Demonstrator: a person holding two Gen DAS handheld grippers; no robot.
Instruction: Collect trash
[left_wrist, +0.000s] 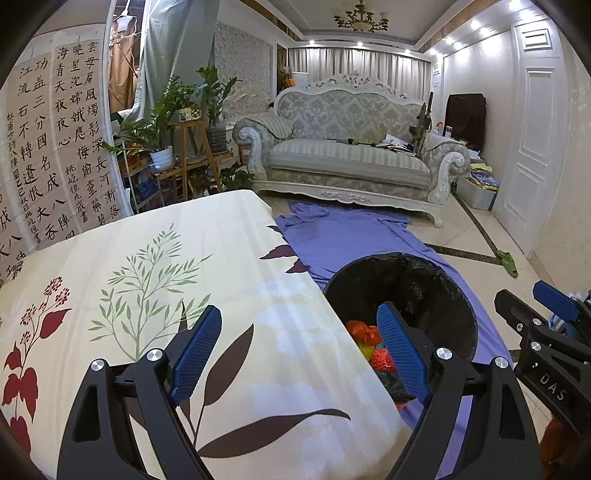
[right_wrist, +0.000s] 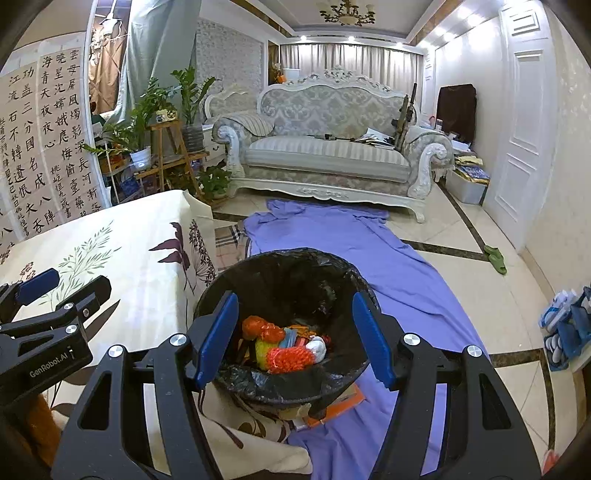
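Your left gripper (left_wrist: 299, 354) hangs over the edge of the table w/ floral cloth (left_wrist: 155, 280); jaws stand wide, nothing btwn the blue pads. Its right finger overlaps the rim of the trash bin (left_wrist: 413, 288) in the left wrist view. Your right gripper (right_wrist: 295, 339) sits above the bin's mouth, jaws apart and empty; no pad touches anything. The right gripper's jaws are neither wide nor narrow, abt mid-spread.

Task items: the bin, lined w/ a black bag (right_wrist: 303, 280), stands on the purple sheet (right_wrist: 388, 258) on the floor, just beside the table's corner. Inside lies the collected trash (right_wrist: 284, 347): orange and red wrappers, a yellow-green piece, a white crumpled bit, all at the bin's bottom. An orange flat item (right_wrist: 347, 400) lies on the sheet, touching the bin's base on the near side.

Bkgd: sofa (left_wrist: 351, 147) past the sheet, plants (left_wrist: 166, 122) to its left, calligraphy panels (left_wrist: 62, 140) at far left.
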